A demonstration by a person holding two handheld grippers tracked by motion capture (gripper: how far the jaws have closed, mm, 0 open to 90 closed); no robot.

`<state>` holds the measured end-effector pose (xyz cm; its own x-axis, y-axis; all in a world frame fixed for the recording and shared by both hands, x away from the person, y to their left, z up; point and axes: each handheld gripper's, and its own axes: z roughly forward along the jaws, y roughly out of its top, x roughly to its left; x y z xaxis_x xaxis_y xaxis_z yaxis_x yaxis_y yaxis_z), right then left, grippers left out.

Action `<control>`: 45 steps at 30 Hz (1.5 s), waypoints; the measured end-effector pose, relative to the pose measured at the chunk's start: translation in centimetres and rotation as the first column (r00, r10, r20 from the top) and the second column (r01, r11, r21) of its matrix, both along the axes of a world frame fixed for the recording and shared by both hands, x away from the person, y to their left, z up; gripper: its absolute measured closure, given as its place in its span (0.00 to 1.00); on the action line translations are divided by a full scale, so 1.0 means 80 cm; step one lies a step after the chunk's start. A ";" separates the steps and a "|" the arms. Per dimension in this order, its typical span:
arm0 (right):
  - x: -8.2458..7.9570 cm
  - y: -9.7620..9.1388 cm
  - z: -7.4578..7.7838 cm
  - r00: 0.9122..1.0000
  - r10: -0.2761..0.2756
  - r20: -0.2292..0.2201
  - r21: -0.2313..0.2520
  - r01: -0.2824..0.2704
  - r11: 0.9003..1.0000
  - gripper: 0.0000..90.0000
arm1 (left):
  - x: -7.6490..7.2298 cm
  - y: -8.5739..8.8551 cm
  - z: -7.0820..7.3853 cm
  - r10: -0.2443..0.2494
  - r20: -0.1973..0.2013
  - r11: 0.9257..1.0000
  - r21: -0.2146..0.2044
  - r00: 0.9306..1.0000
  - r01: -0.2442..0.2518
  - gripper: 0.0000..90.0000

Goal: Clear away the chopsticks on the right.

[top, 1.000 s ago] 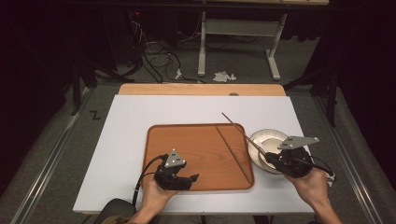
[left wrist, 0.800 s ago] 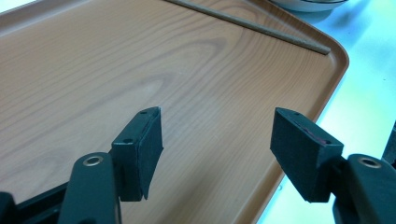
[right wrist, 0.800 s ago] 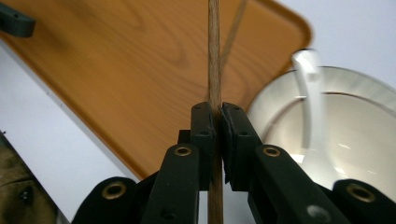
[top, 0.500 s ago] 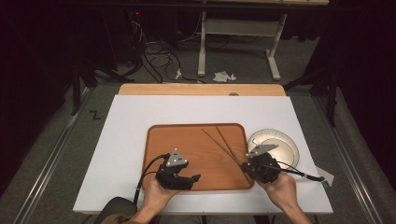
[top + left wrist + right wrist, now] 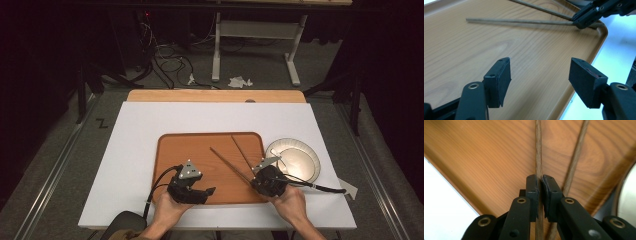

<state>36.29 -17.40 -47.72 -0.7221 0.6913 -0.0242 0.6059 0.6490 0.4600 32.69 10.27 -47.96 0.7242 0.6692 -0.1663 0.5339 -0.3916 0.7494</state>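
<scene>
The right gripper (image 5: 540,185) clamps one chopstick (image 5: 538,150) between its pads, above the wooden tray (image 5: 486,157); a second chopstick (image 5: 576,157) lies just beside its jaws. The left gripper (image 5: 540,75) hangs open over the tray.

A pale round plate (image 5: 295,160) sits on the white surface (image 5: 140,145), just right of the tray. Beyond, cables (image 5: 165,60) and crumpled paper (image 5: 239,81) lie on the floor.

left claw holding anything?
No. In the left gripper view the left claw stands wide open above the bare wooden tray, nothing between its pads.
</scene>
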 end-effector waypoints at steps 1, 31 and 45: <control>0.000 0.000 0.000 1.000 0.000 0.000 0.000 0.000 1.000 0.94 | 0.000 0.000 0.000 0.000 0.000 1.000 0.000 1.000 0.000 0.38; 0.009 0.017 -0.012 0.997 0.071 0.035 0.094 -0.074 0.993 0.96 | 0.000 0.000 -0.001 0.008 0.002 1.000 0.009 1.000 -0.008 0.38; 0.017 0.012 -0.016 0.998 0.028 0.063 0.023 -0.030 0.999 0.96 | -0.001 -0.001 -0.001 0.007 0.005 1.000 0.010 1.000 -0.007 0.38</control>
